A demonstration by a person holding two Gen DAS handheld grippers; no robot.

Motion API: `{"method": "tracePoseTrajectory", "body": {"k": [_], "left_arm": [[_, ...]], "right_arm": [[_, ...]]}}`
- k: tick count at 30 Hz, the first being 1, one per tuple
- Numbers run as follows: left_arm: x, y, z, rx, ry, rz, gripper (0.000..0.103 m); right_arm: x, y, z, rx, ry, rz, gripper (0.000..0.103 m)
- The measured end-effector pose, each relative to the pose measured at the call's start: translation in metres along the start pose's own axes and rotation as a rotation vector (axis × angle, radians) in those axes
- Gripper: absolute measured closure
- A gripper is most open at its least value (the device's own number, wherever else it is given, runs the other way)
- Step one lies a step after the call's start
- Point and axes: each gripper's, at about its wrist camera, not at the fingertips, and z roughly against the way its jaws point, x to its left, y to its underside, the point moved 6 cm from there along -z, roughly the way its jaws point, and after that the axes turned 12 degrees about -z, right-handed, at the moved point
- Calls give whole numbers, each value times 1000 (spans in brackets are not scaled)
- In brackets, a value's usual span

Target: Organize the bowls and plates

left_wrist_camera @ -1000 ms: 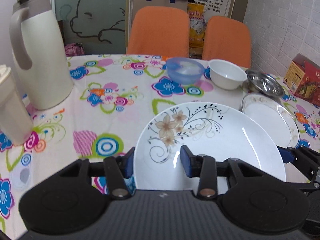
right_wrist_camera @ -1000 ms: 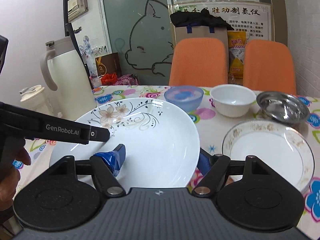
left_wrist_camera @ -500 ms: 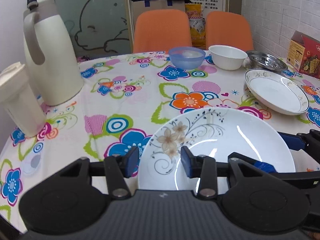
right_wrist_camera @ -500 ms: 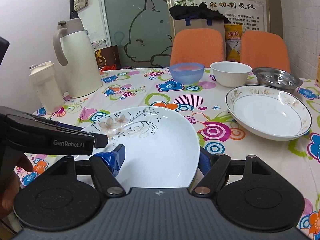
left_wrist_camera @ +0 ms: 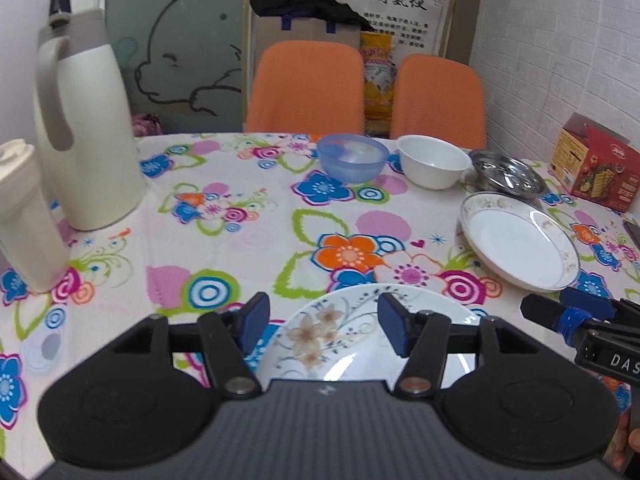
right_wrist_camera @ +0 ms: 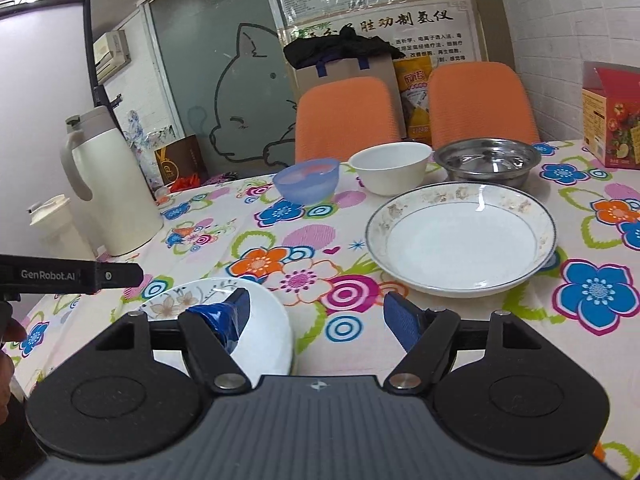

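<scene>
A white plate with a brown flower print lies on the flowered tablecloth at the near edge; it also shows in the right wrist view. My left gripper is open above its near rim, not touching. My right gripper is open, with its left finger over the plate's right part. A gold-rimmed deep plate sits to the right. Behind it stand a blue bowl, a white bowl and a steel bowl.
A cream thermos jug and a cream lidded cup stand at the left. A red carton sits at the far right. Two orange chairs stand behind the table.
The flower-print plate came down from a raised hold onto the table near the front edge. Both grippers opened and drew back from it.
</scene>
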Motion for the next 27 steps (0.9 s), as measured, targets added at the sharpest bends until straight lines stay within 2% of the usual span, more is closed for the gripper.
{"method": "tracePoseTrajectory", "body": {"k": [4,8,12,15,20,24,27], "left_arm": [[-25,-23,-26,32,139,-1,43],[-56,-54,-67,75,217,-40,42],[-87,-79,-116,138,304,-74,42],[-102,-89,-149,180,317,-97,42],[-115,-94,-182,234,301,-118,42],[-123,-95,-188,228,301,-140,43],[-126,-95,-187,215,287,-156,48]], "right_arm": [[-40,-24,6,-36,83,-34,43],[-82,-49,2,-62,166,-64,42],[-115,-61,-27,4,213,-86,42],[-131,-65,-47,82,217,-100,42],[-131,-70,-65,128,205,-62,42],[-125,-70,-77,151,187,-33,40],[-122,-68,-78,148,199,-4,39]]}}
